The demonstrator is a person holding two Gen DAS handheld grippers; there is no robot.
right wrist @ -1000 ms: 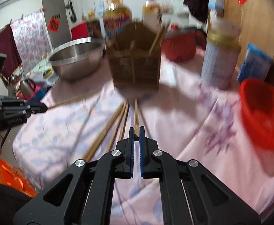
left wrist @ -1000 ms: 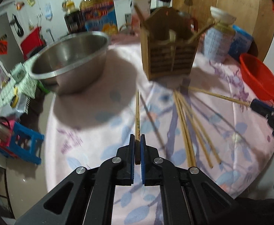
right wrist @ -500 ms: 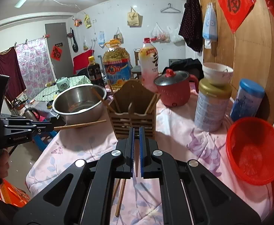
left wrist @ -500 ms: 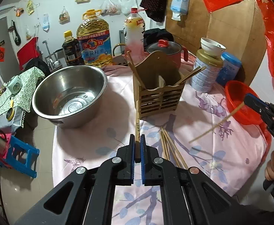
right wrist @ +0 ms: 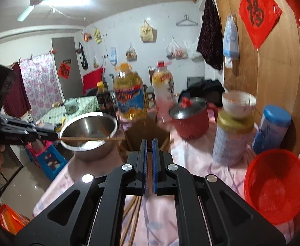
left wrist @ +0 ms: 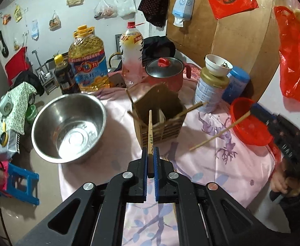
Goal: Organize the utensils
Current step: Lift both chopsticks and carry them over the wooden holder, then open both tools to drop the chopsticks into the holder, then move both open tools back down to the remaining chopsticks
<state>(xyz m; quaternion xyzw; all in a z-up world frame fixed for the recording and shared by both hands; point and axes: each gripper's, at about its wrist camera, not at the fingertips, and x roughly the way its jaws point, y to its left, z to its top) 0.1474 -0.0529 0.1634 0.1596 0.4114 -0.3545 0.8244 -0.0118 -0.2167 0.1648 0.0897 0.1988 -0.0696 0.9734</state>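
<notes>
Surface: pink floral tablecloth (left wrist: 211, 164), centre frame.
Room: white wall hung with bags (upper left).
Holder: brown wooden slatted utensil box (left wrist: 160, 121), centre.
Left gripper (left wrist: 150, 153): clamps a bamboo chopstick (left wrist: 150, 131).
Right gripper (right wrist: 149, 145): closed, grips a second chopstick (left wrist: 219, 132).

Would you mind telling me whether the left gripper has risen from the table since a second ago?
Yes. The left gripper, shut on a chopstick, has lifted up off the pink tablecloth; the wooden holder now lies well below it.
</notes>
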